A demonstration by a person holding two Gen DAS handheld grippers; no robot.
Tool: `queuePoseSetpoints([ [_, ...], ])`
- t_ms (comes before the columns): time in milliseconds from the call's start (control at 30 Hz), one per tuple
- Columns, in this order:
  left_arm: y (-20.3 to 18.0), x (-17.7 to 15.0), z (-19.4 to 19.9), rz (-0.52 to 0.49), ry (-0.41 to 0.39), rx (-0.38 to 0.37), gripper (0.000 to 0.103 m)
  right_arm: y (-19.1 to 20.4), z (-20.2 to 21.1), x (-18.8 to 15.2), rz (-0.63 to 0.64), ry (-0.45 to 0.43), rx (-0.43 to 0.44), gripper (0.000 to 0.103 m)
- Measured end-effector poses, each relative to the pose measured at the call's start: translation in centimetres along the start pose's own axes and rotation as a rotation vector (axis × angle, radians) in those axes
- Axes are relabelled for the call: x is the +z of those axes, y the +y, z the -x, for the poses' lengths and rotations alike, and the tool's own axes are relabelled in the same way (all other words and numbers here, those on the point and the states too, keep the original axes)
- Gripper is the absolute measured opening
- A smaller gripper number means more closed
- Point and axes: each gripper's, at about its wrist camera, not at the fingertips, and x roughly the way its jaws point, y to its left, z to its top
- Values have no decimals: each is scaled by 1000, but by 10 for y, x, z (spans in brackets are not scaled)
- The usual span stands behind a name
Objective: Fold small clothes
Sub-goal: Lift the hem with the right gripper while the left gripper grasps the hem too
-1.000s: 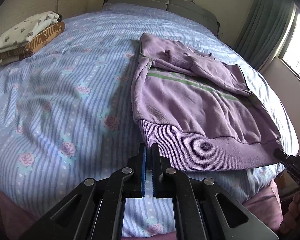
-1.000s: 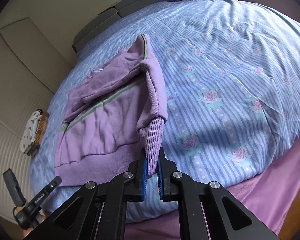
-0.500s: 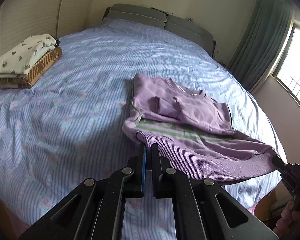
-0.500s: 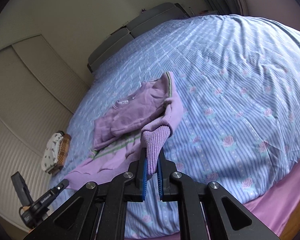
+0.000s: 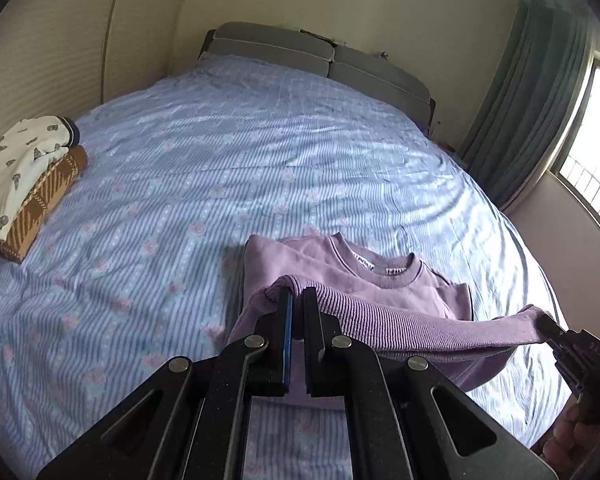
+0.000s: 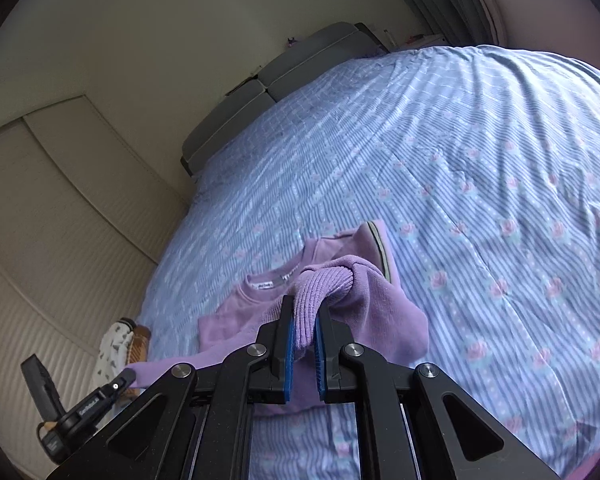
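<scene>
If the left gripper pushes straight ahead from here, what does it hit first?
Likely the sweater's collar end lying on the bed, just ahead. The left gripper already pinches its ribbed hem, so the hem would travel with it. Depth is uncertain.

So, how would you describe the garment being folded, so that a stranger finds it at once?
Look at the big bed with the blue striped, rose-printed sheet. Near its foot lies a lilac sweatshirt, its ribbed hem lifted between the jaws of two grippers. Unlike the folded clothes at the side, it is plain purple and unfinished.
</scene>
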Motion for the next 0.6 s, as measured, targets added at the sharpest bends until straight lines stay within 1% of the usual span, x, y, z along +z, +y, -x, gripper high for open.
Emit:
queuePoseSetpoints([
  [133, 4, 19, -38, 12, 17, 7, 6, -1, -43, 21, 3, 19, -12, 9],
  [300, 9, 35, -88, 13, 46, 23, 6, -9, -89, 34, 3, 45, -45, 9],
  [467, 14, 34, -137, 9, 109, 47, 7, -24, -131, 39, -15, 88, -91, 9],
  [600, 16, 27, -165, 1, 149, 68, 7, -36, -159, 35, -35, 128, -132, 9],
])
